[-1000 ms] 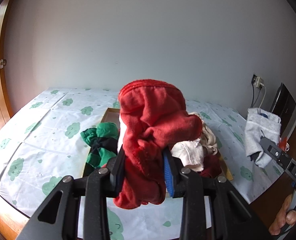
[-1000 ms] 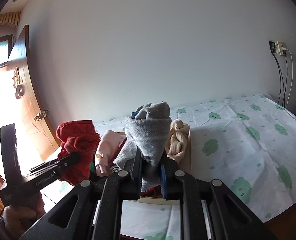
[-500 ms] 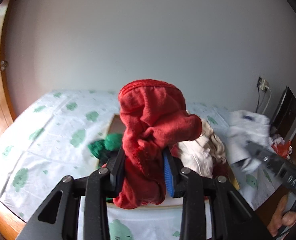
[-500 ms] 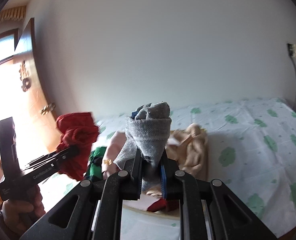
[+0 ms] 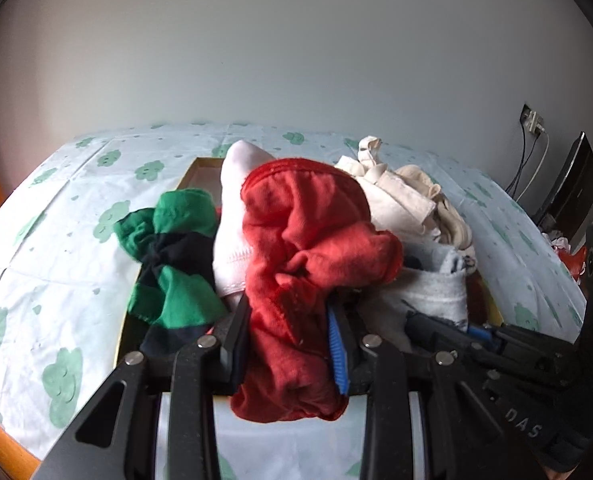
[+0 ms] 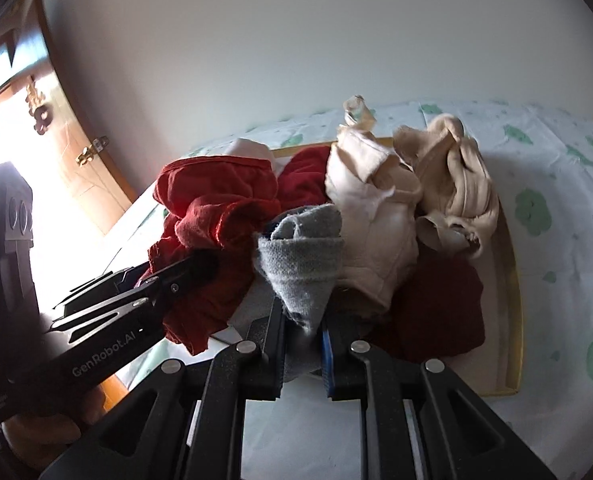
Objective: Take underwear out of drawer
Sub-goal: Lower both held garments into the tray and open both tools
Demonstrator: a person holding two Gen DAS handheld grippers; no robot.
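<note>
My left gripper [image 5: 288,316] is shut on a bunched red underwear [image 5: 308,232], held just above the pile in the drawer [image 5: 200,164], a shallow yellow-rimmed tray lying on the bed. My right gripper [image 6: 302,316] is shut on a rolled grey underwear [image 6: 300,252] over the same pile. The two grippers are close side by side. In the right wrist view the left gripper [image 6: 184,268] and its red underwear [image 6: 212,208] show at the left. In the left wrist view the right gripper [image 5: 428,320] and the grey underwear [image 5: 436,284] show at the right.
In the drawer lie a green and black garment [image 5: 168,264], a white one [image 5: 236,200], cream ones [image 6: 376,216], a beige one [image 6: 452,168] and a dark red one [image 6: 436,312]. Around it spreads a cloud-print sheet [image 5: 56,240]. A wooden door [image 6: 76,128] stands left, a wall socket [image 5: 532,120] right.
Both grippers have come down and nearer to the drawer's pile and to each other. Each keeps the same cloth in its grip.
</note>
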